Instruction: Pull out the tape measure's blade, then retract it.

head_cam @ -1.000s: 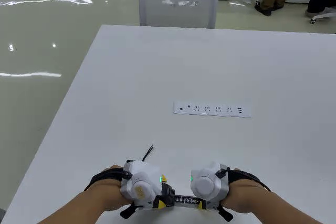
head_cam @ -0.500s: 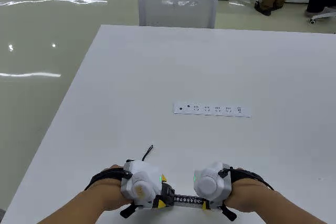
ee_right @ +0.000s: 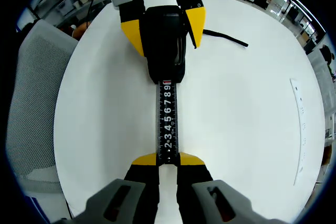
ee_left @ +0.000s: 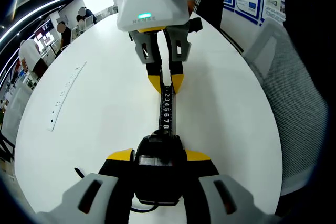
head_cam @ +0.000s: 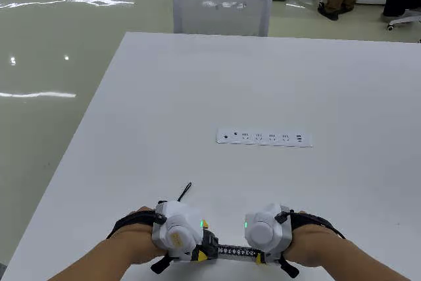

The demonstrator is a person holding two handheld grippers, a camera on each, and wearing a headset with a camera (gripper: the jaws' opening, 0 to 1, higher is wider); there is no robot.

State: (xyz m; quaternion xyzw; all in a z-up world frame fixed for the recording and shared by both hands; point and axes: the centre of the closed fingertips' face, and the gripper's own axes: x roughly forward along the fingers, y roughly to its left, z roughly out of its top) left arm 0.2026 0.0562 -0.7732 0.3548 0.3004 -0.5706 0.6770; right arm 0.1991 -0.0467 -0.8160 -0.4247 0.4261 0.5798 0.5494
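Observation:
A black tape measure case point(ee_left: 160, 169) sits between the yellow-tipped jaws of my left gripper point(ee_left: 160, 156), which is shut on it. Its black blade point(ee_left: 166, 111) with white numbers runs a short way along the white table to my right gripper point(ee_left: 165, 80). In the right gripper view, my right gripper point(ee_right: 168, 158) is shut on the blade's point(ee_right: 167, 119) end, with numbers 2 to 9 showing up to the case point(ee_right: 167, 40). From the head view both grippers are at the table's near edge, left gripper point(head_cam: 197, 248) and right gripper point(head_cam: 256, 255), with the blade point(head_cam: 231, 251) between them.
A white power strip point(head_cam: 264, 138) lies mid-table. The case's black wrist strap point(head_cam: 185, 192) trails on the table point(head_cam: 263, 77) past the left gripper. A grey mesh chair point(head_cam: 222, 11) stands at the far edge. The table's left edge drops to a shiny floor point(head_cam: 46, 97).
My right gripper has shifted slightly to the right, drawing a little more blade out of the case. The left gripper has stayed put.

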